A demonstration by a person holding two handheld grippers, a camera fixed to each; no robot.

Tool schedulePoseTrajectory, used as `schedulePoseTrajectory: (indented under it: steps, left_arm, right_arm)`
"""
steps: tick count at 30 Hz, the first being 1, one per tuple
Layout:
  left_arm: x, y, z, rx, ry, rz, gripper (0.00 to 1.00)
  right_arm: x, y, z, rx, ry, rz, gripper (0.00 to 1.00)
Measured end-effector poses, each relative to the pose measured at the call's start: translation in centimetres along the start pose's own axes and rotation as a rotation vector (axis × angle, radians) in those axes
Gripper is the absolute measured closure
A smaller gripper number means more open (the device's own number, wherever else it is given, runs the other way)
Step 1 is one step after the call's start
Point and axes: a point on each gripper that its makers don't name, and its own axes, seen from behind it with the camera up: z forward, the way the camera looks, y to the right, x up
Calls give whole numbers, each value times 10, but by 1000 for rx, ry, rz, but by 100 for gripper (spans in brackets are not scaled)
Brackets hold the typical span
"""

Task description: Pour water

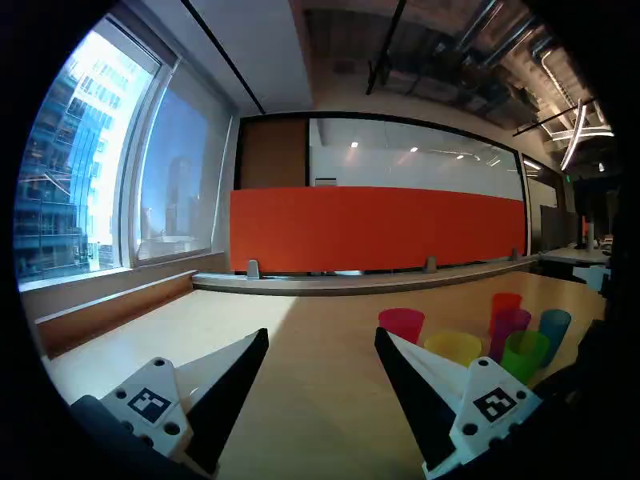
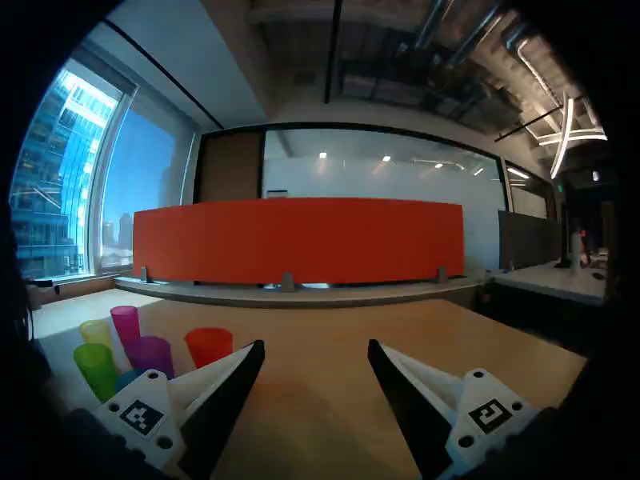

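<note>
Behind left gripper, cups half-hidden.

I see my gripper low over the table, jaws spread wide. Bunched just beside its left finger are the red cup, purple cup, pink cup, yellow cup and green cup. A blue one may sit half-hidden behind that finger.

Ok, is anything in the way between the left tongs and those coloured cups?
Nothing visible: the open left tongs point over bare table, and the nearest, the pink cup, stands just past their right tip.
</note>
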Motion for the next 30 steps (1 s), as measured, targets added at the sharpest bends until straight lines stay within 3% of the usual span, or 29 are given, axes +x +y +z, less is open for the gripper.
schedulePoseTrajectory:
  steps: [30]
  left_arm:
    - [0, 1, 0, 0, 0, 0, 1]
  right_arm:
    - [-1, -2, -2, 3, -1, -7, 0]
